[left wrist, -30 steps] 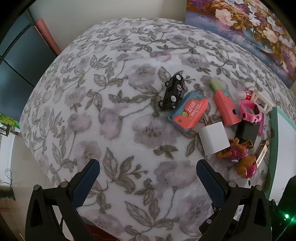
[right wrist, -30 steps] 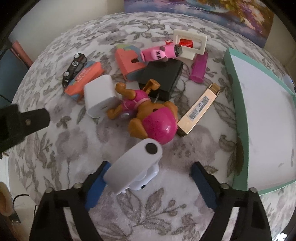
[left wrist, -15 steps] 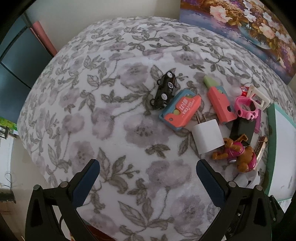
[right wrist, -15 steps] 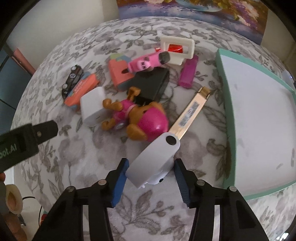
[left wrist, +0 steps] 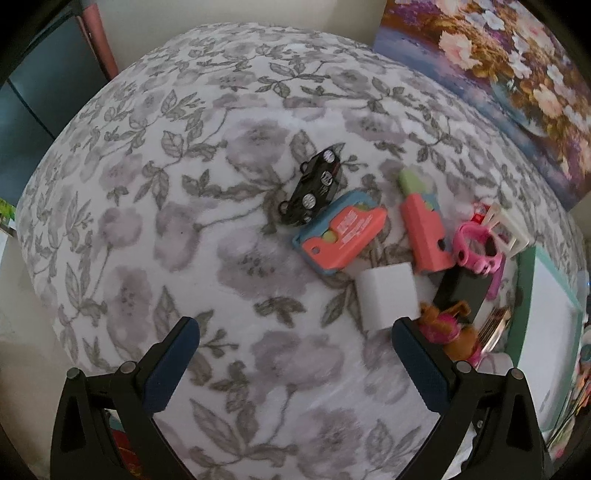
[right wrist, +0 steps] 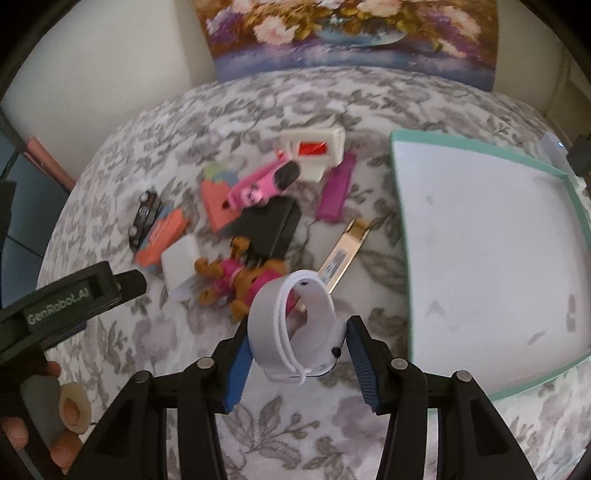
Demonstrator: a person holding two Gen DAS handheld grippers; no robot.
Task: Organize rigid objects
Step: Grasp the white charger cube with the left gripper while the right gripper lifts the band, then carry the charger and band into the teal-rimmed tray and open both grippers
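My right gripper (right wrist: 299, 328) is shut on a white rounded plastic piece (right wrist: 269, 325), held above the floral cloth just in front of a pink-and-brown dog toy (right wrist: 240, 284). The teal-rimmed white tray (right wrist: 399, 206) lies to its right. My left gripper (left wrist: 294, 325) stands open over bare cloth with nothing between its fingers. Beyond it lies the pile: a black toy car (left wrist: 314, 188), an orange-and-blue case (left wrist: 341, 236), a white charger block (left wrist: 388, 299) and a coral piece with a green tip (left wrist: 421, 229).
Further in the pile are a black box (right wrist: 269, 229), a pink figure (right wrist: 262, 184), a magenta bar (right wrist: 336, 192), a gold bar (right wrist: 343, 254) and a white frame (right wrist: 317, 147). A flower painting (right wrist: 351, 33) leans at the back. A person's hand (right wrist: 66, 413) shows low on the left.
The right gripper's jaws closed on the white piece and raised it off the cloth, tipping it upright. The left gripper stayed open, its view only turning a little.
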